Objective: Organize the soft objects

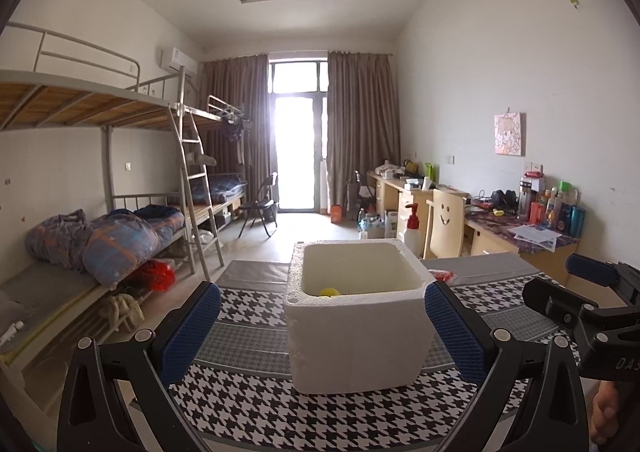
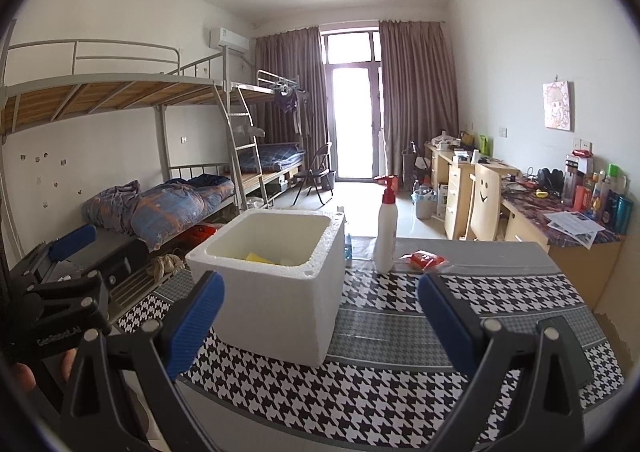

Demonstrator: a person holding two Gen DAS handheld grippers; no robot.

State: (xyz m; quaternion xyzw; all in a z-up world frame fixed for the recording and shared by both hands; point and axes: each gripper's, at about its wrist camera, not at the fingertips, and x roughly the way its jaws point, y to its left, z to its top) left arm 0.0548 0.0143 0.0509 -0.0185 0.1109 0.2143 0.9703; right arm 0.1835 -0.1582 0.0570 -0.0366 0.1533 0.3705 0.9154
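Foam box: white, thick-walled, open at the top; stood on the houndstooth cloth at the middle of the table. Judged light and stiff but crumbly at the rim, easily dented by a hard pinch and easily pushed along the cloth.

Yellow item: lying inside the box on its floor, only partly seen over the rim; its softness cannot be confirmed from here. A pale piece is seen beside it, kind not told.

Red packet: lying on the cloth behind and to the right of the box, near the pump bottle, apart from both. Judged light, limp and perhaps slippery in its wrapper; best taken across its middle with a shallow, gentle pinch from above.

Pump bottle, handling: upright, white with red pump; judged rigid and easily toppled, so it is to be avoided during a reach for the packet.

Left gripper: fingers spread wide, nothing held; the box is seen between the blue pads, though contact with its walls cannot be told.

Right gripper: fingers spread wide, empty; the box is seen just ahead toward the left pad, no touch shown.

Hands: a part of a hand is seen on the right gripper's handle.

Progress, judged: at least one item already boxed; the packet not yet taken.
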